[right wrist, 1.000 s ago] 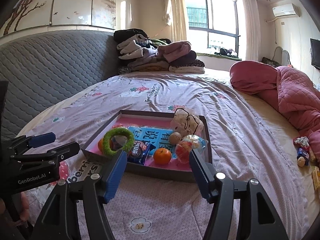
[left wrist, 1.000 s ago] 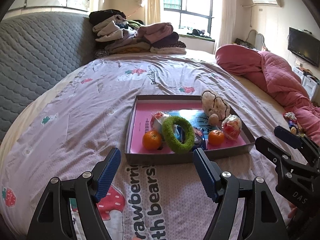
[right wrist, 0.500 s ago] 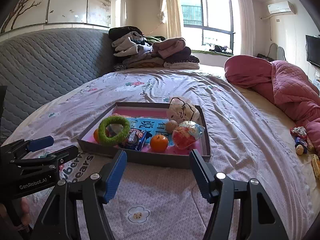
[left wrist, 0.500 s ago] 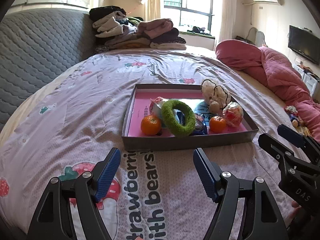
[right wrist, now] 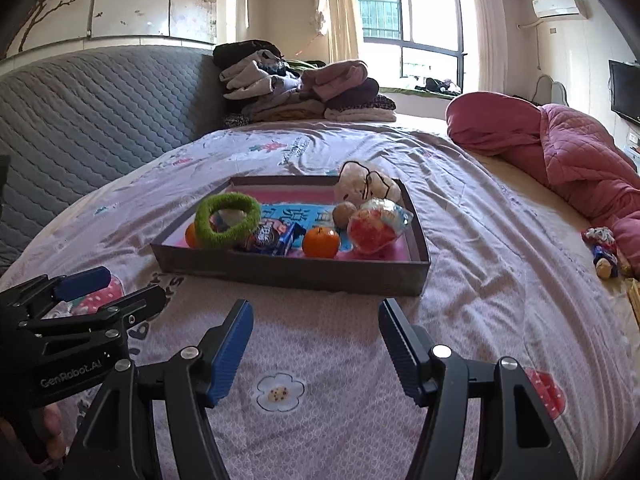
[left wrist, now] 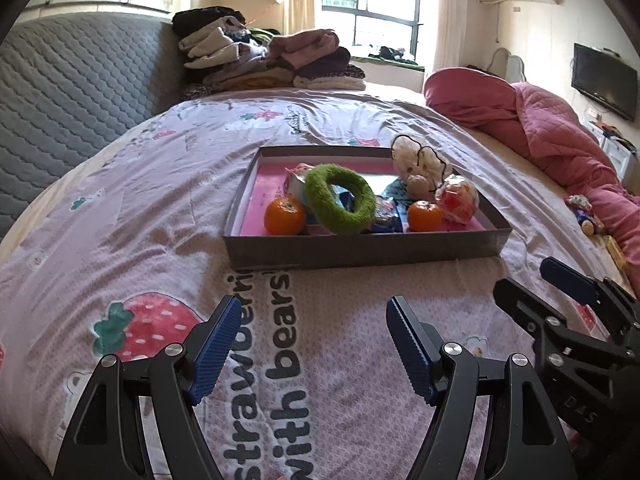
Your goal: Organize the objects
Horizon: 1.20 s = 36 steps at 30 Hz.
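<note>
Left wrist: both claws (left wrist: 310, 340) (right wrist: 316, 342) wide open, empty, level, short of the tray (left wrist: 360, 250).

Open bedspread (left wrist: 168, 248) between both grippers and the grey tray (left wrist: 360, 246): a bare strip, passable from the near side. Tray's near wall stands upright across the approach; entry is over the rim. Inside, crowded right and centre: green ring (left wrist: 340, 198) propped upright on snack packets (right wrist: 274, 238), two oranges (left wrist: 285, 216) (right wrist: 321, 242) just behind the near wall, wrapped red item (right wrist: 378, 226) and plush toy (right wrist: 366, 188) toward the right and far side. Bare pink floor at the tray's left and far-left corner. Left gripper (left wrist: 310, 344) and right gripper (right wrist: 316, 346), jaws apart, sit side by side, each at the other's flank. Pink quilt (right wrist: 568, 160) and small toys (right wrist: 604, 250) bound the right; folded clothes (left wrist: 272, 56) and headboard (left wrist: 72, 88) bound the far and left
</note>
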Each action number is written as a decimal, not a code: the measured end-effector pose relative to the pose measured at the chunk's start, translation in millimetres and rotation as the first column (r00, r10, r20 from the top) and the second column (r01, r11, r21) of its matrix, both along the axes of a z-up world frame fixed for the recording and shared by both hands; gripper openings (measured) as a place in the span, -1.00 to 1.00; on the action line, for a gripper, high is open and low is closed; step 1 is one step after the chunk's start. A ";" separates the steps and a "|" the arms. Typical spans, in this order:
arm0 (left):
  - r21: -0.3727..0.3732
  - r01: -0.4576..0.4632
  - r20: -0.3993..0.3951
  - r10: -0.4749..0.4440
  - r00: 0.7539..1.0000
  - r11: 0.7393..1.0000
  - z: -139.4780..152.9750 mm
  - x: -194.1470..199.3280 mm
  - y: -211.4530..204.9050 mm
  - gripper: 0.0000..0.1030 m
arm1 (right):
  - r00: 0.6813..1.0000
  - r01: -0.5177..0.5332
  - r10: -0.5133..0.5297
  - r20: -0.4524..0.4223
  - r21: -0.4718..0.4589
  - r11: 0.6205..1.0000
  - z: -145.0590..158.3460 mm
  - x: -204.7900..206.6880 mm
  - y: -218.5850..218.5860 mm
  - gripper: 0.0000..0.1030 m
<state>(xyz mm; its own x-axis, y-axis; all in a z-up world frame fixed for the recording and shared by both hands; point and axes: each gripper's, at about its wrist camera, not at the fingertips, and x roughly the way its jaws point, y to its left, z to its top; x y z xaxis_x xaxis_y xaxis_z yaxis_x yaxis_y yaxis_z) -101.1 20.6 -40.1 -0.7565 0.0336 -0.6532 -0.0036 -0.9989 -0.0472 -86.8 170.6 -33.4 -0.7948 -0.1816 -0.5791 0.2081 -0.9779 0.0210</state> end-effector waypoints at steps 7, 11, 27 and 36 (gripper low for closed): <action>0.013 0.006 0.019 -0.007 1.000 1.000 -9.2 0.4 2.4 0.47 | 1.000 0.013 -0.013 0.018 0.007 1.000 -8.5 -4.0 3.3 0.25; 0.020 0.001 0.024 -0.002 1.000 1.000 -12.4 -1.5 0.4 0.47 | 0.999 0.019 -0.019 0.028 0.009 1.000 -12.8 -5.5 4.0 0.25; 0.020 0.002 0.028 -0.003 1.000 1.000 -15.9 -5.5 -1.6 0.47 | 0.998 0.024 -0.024 0.057 0.004 1.000 -19.4 -7.3 5.5 0.25; 0.038 0.003 0.009 -0.003 1.000 0.999 -12.6 -5.5 -5.2 0.47 | 0.997 0.025 -0.025 0.069 0.006 1.000 -22.2 -9.0 4.9 0.25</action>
<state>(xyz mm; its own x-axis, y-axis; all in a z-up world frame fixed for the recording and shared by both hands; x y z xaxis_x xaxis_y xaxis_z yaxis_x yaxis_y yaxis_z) -106.6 15.4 -52.7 -0.7502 0.0606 -0.6584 -0.0061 -0.9964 -0.0847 -95.8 175.5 -55.6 -0.7572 -0.1595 -0.6334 0.1820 -0.9828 0.0299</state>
